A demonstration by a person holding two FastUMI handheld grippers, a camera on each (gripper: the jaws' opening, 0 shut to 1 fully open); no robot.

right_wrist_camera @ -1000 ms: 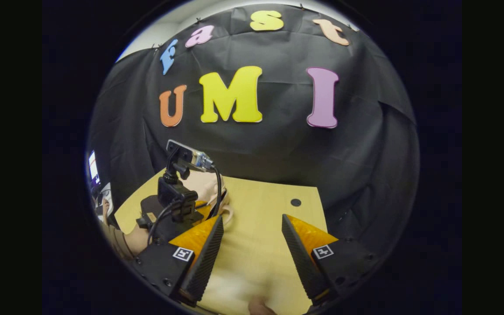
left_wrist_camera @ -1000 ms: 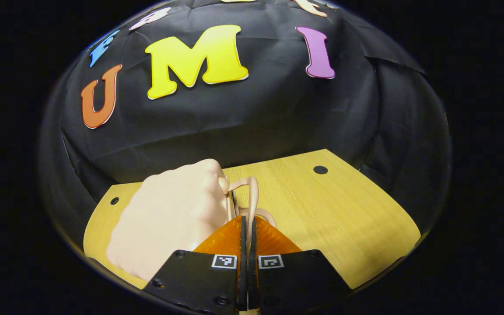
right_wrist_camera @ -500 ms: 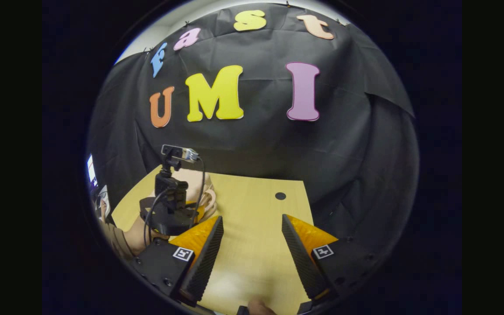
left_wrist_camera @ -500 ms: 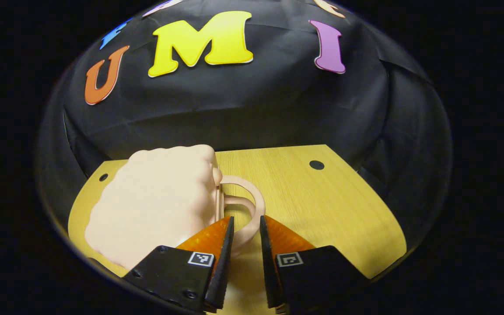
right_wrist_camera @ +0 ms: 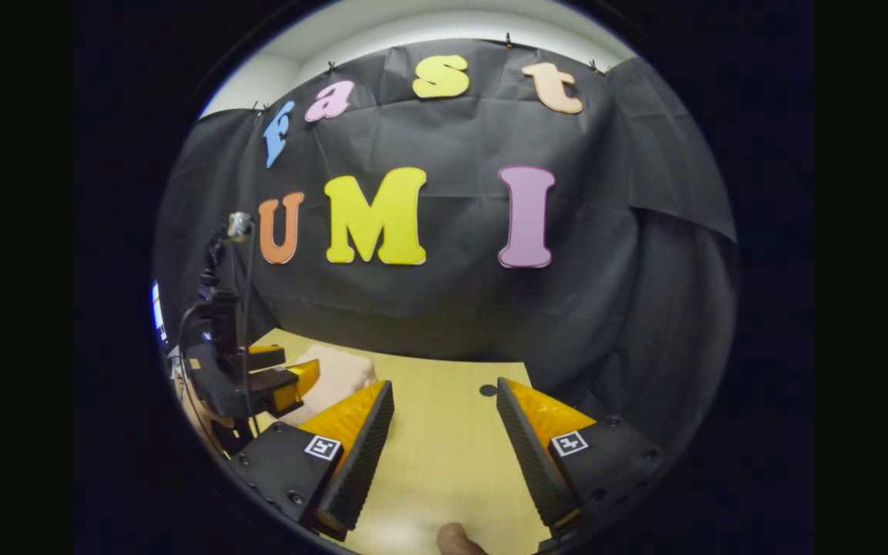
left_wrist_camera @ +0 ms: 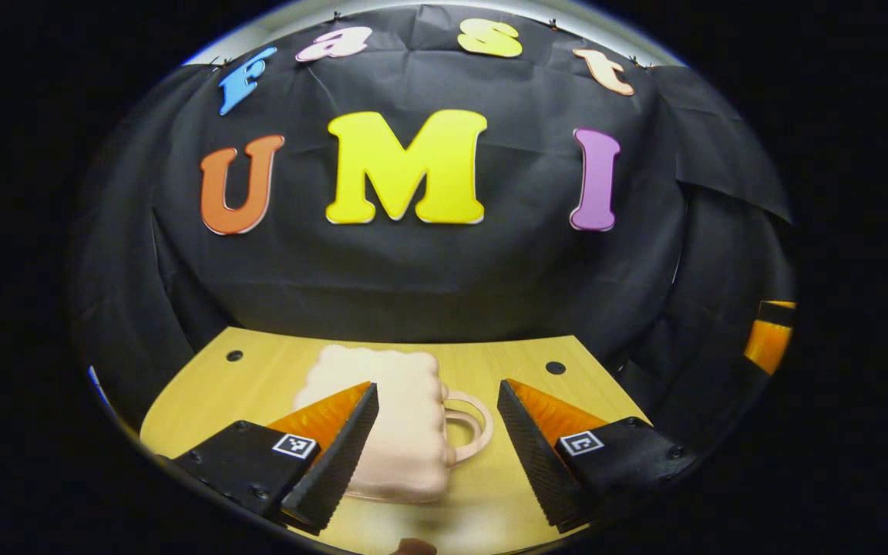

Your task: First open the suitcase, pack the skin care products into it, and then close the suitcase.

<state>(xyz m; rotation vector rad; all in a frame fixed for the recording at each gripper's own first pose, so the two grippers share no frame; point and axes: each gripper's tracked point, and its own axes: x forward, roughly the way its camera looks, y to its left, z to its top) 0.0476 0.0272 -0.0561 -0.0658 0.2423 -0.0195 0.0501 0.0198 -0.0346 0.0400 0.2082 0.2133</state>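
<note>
A pale pink suitcase point(left_wrist_camera: 405, 435) lies closed on the wooden table point(left_wrist_camera: 259, 378), its looped handle point(left_wrist_camera: 472, 428) pointing right. My left gripper point(left_wrist_camera: 436, 385) is open and drawn back from it; the suitcase's near end sits between and beyond the two fingers, untouched. In the right gripper view the suitcase point(right_wrist_camera: 338, 375) lies at the left, with the left gripper point(right_wrist_camera: 290, 378) beside it in a person's hand. My right gripper point(right_wrist_camera: 444, 382) is open above bare table point(right_wrist_camera: 444, 455), holding nothing.
The black cloth wall closes the table's far edge. Small dark holes mark the tabletop point(left_wrist_camera: 555, 368) point(left_wrist_camera: 234, 356). Part of the right gripper point(left_wrist_camera: 769, 339) shows at the far right of the left gripper view. A fingertip point(right_wrist_camera: 455, 539) shows at the bottom edge.
My left gripper was shut on the suitcase handle, then let go, opened wide and pulled back. The right gripper stayed open and tilted upward a little.
</note>
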